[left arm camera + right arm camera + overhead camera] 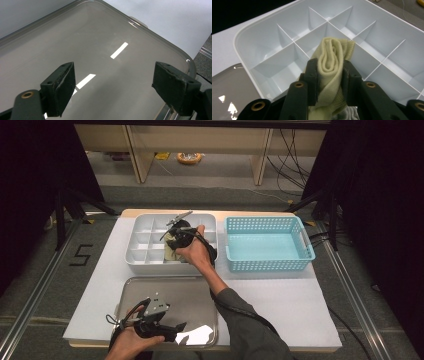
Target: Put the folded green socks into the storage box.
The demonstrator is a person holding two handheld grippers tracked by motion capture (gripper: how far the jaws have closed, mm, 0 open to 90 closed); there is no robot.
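Grey long sleeve on right arm, black cable trailing toward 5 o'clock, left gripper matte black, blocky scuffed pads, brass-ringed screw hole, grey three-cornered plate on top

Dim surroundings – overhead light glares off the metal tray.

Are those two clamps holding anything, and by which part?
The right hand-held gripper pinches a folded cream cloth around its middle, above the white divided tray. The left hand-held gripper holds nothing.
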